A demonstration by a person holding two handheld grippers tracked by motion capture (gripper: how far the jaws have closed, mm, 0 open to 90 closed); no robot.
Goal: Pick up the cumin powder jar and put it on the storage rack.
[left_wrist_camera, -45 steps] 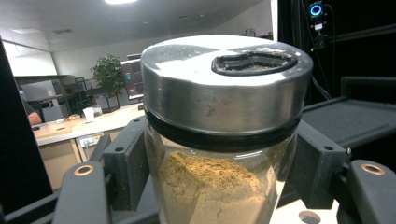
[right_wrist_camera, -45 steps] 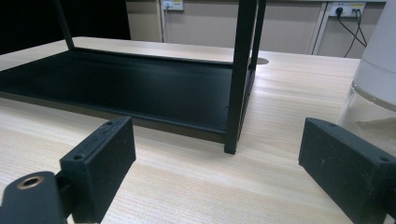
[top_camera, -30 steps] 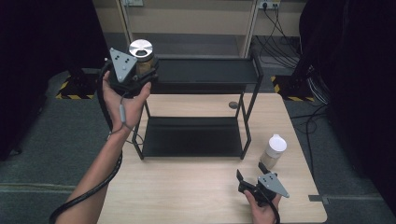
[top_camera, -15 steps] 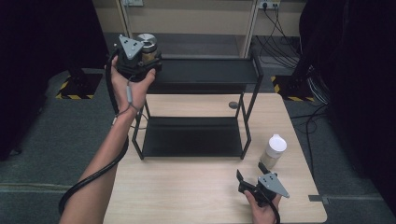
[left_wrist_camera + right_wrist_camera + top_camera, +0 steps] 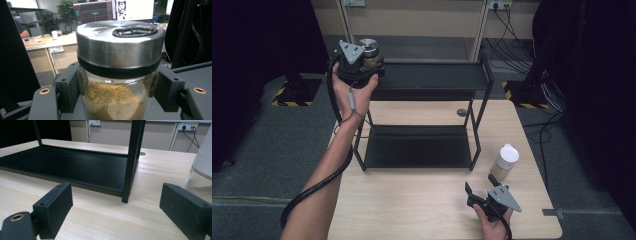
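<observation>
My left gripper [image 5: 364, 62] is raised at the left end of the black rack's top shelf [image 5: 432, 75] and is shut on a glass jar [image 5: 370, 51] with a silver metal lid. In the left gripper view the jar [image 5: 117, 75] sits between the two jaws, its lower half holding tan powder. Low over the table's front right, my right gripper [image 5: 479, 186] is open with nothing between its jaws. A white-lidded jar [image 5: 505, 161] stands just beyond it, and its side shows at the right edge of the right gripper view as the white-lidded jar [image 5: 200, 170].
The two-tier black rack has a lower shelf [image 5: 417, 146] resting on the wooden table [image 5: 412, 210]; its front right leg [image 5: 131, 162] stands just ahead of my right gripper. Cables and wall sockets lie behind the table.
My left gripper has carried the silver-lidded jar forward and to the right, to the left end of the top shelf. The right gripper has stayed still.
</observation>
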